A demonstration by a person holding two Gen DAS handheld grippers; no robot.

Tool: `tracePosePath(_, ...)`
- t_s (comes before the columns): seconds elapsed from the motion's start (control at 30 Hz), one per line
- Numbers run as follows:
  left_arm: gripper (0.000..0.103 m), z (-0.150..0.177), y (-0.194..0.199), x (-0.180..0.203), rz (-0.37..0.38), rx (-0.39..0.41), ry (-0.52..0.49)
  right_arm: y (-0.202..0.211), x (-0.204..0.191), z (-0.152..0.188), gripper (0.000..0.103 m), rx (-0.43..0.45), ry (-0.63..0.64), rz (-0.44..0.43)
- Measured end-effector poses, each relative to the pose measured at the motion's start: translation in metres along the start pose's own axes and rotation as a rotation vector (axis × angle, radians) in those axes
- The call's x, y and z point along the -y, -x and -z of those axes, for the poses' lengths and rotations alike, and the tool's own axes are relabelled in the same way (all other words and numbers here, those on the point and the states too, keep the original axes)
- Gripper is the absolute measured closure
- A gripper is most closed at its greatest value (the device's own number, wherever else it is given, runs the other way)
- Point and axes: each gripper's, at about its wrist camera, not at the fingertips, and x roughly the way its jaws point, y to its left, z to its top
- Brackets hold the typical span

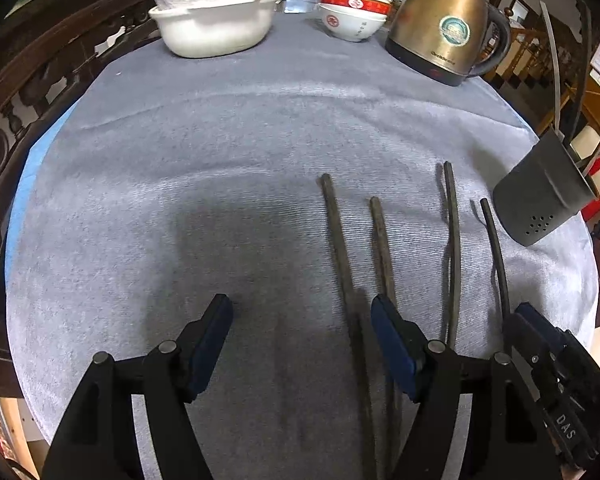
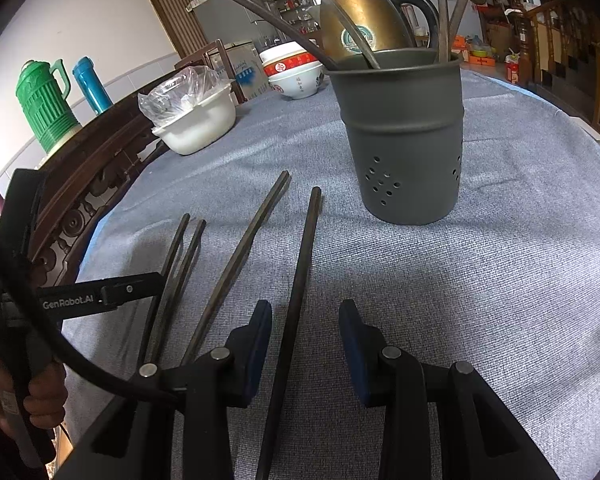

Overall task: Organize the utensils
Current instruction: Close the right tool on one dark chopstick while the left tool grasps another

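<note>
Left gripper (image 1: 302, 340), in its own wrist view, hangs with jaws wide and nothing between them over the grey tablecloth (image 1: 220, 152), while four dark chopsticks (image 1: 338, 240) lie side by side just to its right and the grey holder (image 1: 540, 196) stands beyond them. Seen from the right wrist, the right gripper (image 2: 306, 344) is unclenched, straddling one chopstick (image 2: 300, 280) without pressing it; the holder already carries several utensils (image 2: 260, 8), so I judge the job partly done, four sticks left.
</note>
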Motion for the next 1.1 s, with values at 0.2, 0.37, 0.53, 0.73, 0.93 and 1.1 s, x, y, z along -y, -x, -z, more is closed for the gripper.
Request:
tracePosePath(0.2,0.03,-0.008,-0.006,0.004,-0.003,0.013,-0.018,0.0,0.0,0.0,0.065,0.0,0.001,0.001)
tracePosePath(0.37,0.034,-0.004,-0.004,0.0,0.001,0.029,-0.066,-0.001,-0.005,-0.003,0.065,-0.01,0.028,0.026)
tracePosePath(0.53,0.034,-0.013,-0.004,-0.01,0.051,-0.008,-0.039,-0.013,-0.009,-0.022,0.065,-0.052,0.03,0.069)
tracePosePath(0.73,0.041,-0.027,-0.01,-0.003,0.061,-0.058,-0.052,-0.032,-0.018,-0.042,0.065,-0.121,0.048,0.148)
tracePosePath(0.93,0.069,-0.04,-0.015,0.012,0.045,-0.1,-0.089,-0.047,-0.022,-0.059,0.075,-0.177,0.023,0.211)
tracePosePath(1.1,0.093,-0.043,-0.017,0.017,0.037,-0.101,-0.091,-0.055,-0.031,-0.065,0.088,-0.187,0.094,0.282)
